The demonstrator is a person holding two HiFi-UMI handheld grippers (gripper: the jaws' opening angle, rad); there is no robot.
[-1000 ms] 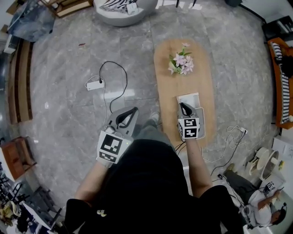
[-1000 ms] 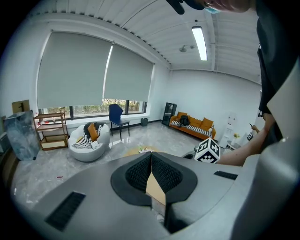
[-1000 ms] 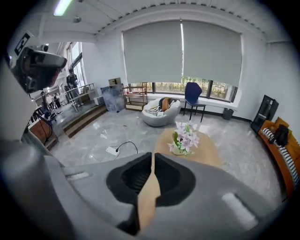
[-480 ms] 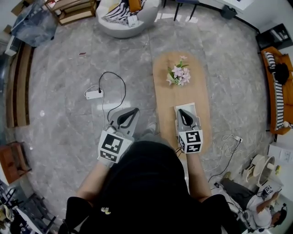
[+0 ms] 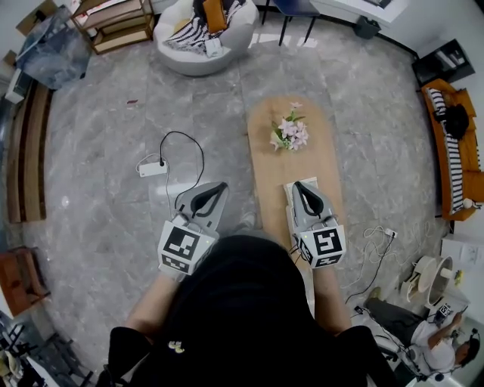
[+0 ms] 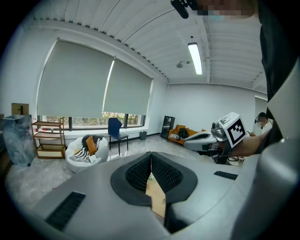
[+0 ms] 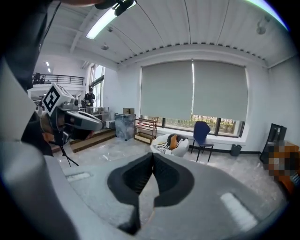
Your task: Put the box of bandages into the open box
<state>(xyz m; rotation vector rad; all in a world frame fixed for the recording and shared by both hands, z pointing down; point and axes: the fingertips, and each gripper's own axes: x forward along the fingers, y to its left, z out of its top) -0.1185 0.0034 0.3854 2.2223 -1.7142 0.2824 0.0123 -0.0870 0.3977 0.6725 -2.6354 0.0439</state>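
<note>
Both grippers are held up in front of the person, level and pointing forward. My left gripper (image 5: 206, 195) hangs over the grey floor, left of the oval wooden table (image 5: 266, 178); its jaws (image 6: 151, 155) meet with nothing between them. My right gripper (image 5: 301, 189) hovers over the table, above the white open box (image 5: 288, 190), hiding most of it. Its jaws (image 7: 153, 156) are shut and empty. No box of bandages shows in any view.
A bunch of pink flowers (image 5: 289, 136) lies on the table's far half. On the floor are a white power strip (image 5: 153, 168) with a black cable and loose cables (image 5: 378, 236). A beanbag chair (image 5: 203, 26), a shelf (image 5: 113, 19) and an orange sofa (image 5: 454, 151) ring the room.
The right gripper has risen toward the head camera and now covers more of the white box. The left gripper has barely moved. The head view has shifted slightly.
</note>
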